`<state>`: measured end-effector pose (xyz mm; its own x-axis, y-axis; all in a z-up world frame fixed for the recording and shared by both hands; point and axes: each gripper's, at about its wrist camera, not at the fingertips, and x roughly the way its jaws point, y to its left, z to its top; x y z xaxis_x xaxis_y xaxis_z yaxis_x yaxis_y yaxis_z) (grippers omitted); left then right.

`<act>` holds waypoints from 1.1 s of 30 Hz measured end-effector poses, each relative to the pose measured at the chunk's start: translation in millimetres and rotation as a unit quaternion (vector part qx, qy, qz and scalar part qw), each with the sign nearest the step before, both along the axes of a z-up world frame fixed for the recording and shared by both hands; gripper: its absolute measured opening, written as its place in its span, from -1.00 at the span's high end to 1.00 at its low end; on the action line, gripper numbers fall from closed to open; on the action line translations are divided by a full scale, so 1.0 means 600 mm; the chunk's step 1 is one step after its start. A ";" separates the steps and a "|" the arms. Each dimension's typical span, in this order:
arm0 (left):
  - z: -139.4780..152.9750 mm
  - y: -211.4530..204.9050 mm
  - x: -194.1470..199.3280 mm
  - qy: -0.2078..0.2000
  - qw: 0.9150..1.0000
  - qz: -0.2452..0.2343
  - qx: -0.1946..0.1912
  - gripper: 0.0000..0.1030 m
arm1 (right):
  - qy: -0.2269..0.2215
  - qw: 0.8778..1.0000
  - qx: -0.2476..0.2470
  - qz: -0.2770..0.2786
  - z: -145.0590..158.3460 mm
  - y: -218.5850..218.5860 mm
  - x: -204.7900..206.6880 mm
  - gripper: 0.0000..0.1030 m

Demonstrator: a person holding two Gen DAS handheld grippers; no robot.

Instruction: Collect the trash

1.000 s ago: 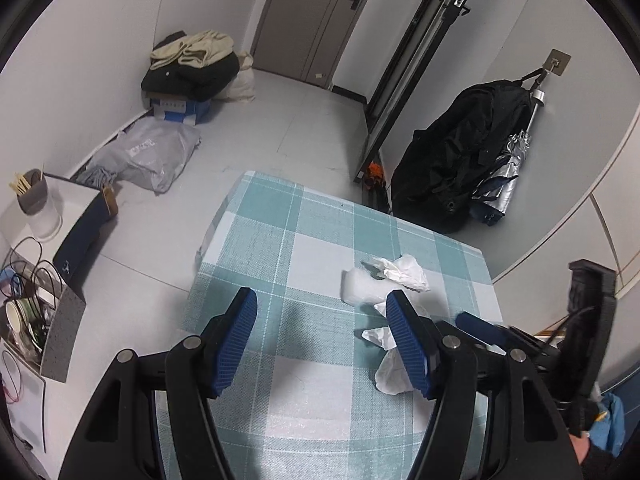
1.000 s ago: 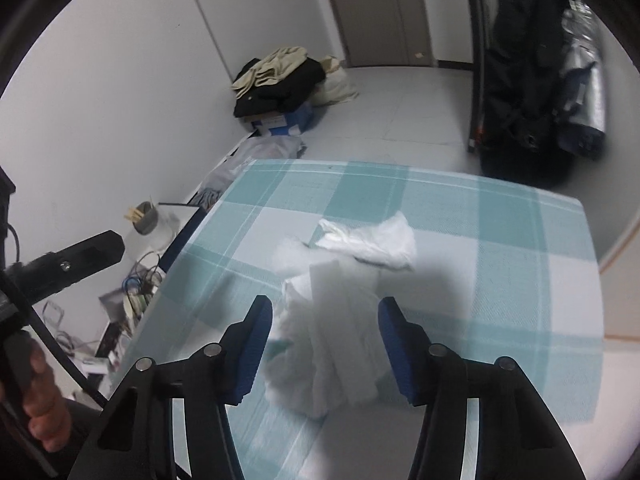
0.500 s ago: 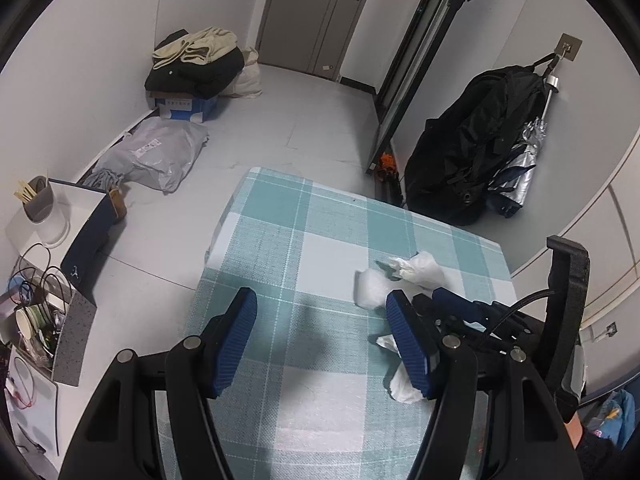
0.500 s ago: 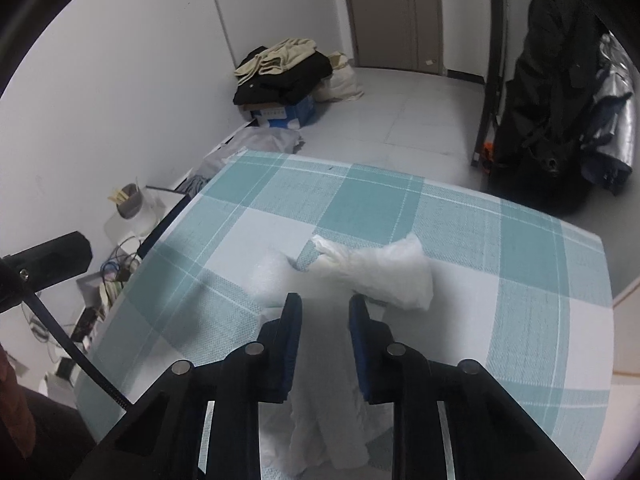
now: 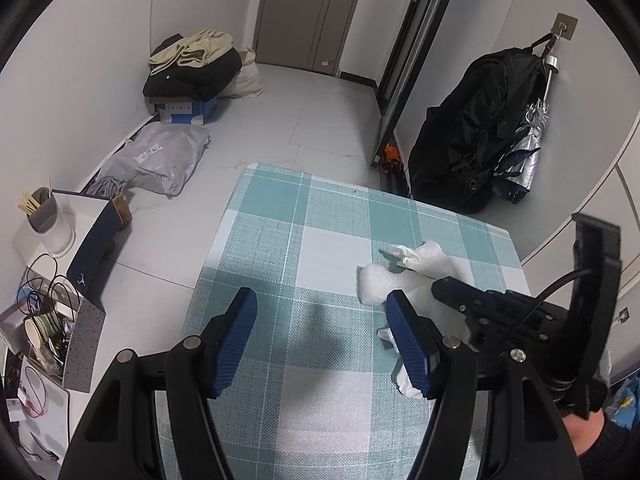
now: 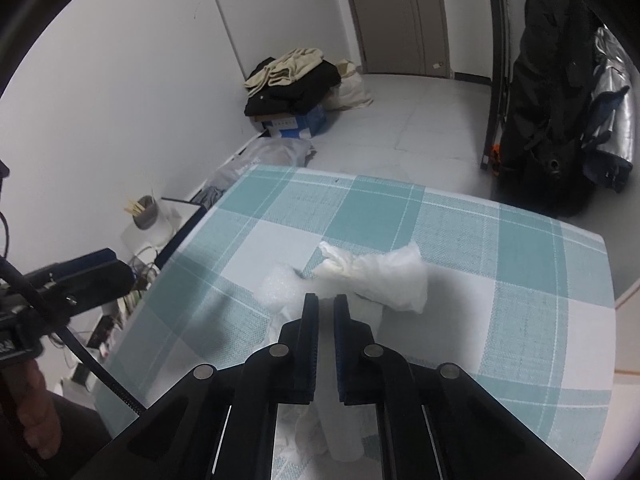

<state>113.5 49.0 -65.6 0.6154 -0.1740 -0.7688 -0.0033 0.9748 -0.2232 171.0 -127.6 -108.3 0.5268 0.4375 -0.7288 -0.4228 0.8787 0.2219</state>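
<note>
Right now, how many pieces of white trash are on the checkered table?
3 that I can make out: a crumpled tissue farthest back, a bubble wrap piece left of it, and a white wad under the right gripper. More may be hidden beneath.

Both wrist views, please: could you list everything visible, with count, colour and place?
Table: one, teal-and-white check cloth, centre.
Crumpled tissue: one, white, on the table.
Bubble wrap: one piece, white, left of the tissue.
Paper strip: one, white, under the right gripper.
Clothes pile: one, black and beige, on a blue box.
Grey bag: one, on the floor.
Black bag: one, hanging on the wall.
Umbrella: one, silver, beside it.
Left gripper: blue pads, open.
Right gripper: nearly closed, apparently on the paper strip.
</note>
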 end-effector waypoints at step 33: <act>-0.027 -0.034 0.027 0.055 0.996 -0.011 -0.074 -0.23 | 0.131 0.990 0.039 0.022 -0.012 -0.117 -0.026 0.67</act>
